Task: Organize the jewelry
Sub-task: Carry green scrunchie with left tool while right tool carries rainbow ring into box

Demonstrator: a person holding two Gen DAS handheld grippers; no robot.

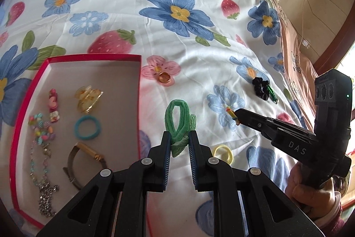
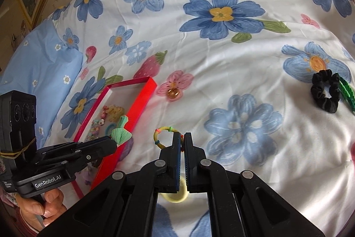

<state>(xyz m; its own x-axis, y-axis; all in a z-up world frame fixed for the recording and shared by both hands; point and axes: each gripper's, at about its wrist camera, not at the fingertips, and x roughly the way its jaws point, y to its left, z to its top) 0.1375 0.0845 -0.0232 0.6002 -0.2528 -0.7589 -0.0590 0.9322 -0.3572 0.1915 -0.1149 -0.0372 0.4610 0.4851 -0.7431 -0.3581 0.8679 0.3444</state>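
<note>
My left gripper is shut on a green hair tie and holds it above the bedsheet, just right of the red box. It also shows in the right wrist view. My right gripper is shut on a thin multicoloured elastic ring, seen small at its tip in the left wrist view. The red box holds a yellow claw clip, a teal hair tie, a beaded chain and a watch-like band.
A black scrunchie with a green braided band lies at the right. An amber ring lies on a pink flower print. A pale yellow hair tie lies under the grippers. A blue pillow is at the left.
</note>
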